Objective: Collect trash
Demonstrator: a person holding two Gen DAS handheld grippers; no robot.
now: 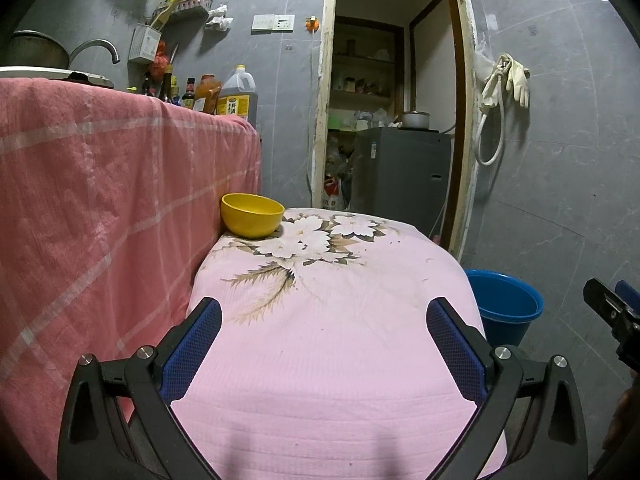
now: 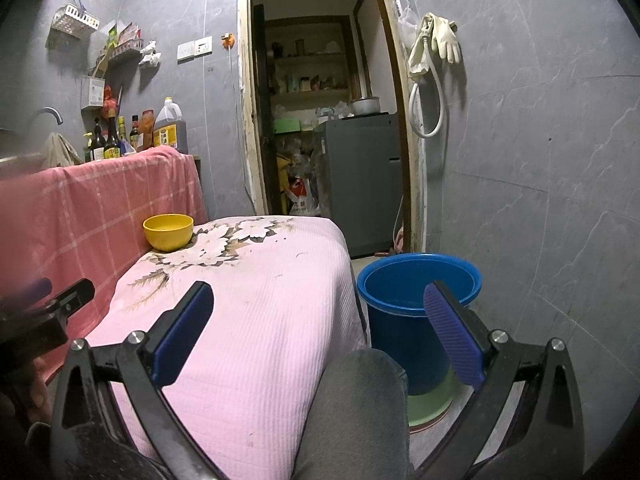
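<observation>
A yellow bowl [image 1: 252, 215] sits at the far left corner of a low table under a pink floral cloth [image 1: 320, 340]; the bowl also shows in the right wrist view [image 2: 168, 232]. A blue bucket [image 2: 416, 300] stands on the floor right of the table, also seen in the left wrist view [image 1: 506, 306]. My left gripper [image 1: 324, 320] is open and empty above the near part of the cloth. My right gripper [image 2: 318, 306] is open and empty, over the table's right edge and the bucket. No loose trash shows on the cloth.
A counter draped in a red checked cloth [image 1: 100, 200] rises left of the table, with bottles [image 1: 236, 92] and a tap on top. A doorway [image 1: 392, 100] to a cluttered storeroom lies behind. A grey knee [image 2: 352, 408] is between the right fingers. A green basin [image 2: 432, 408] lies under the bucket.
</observation>
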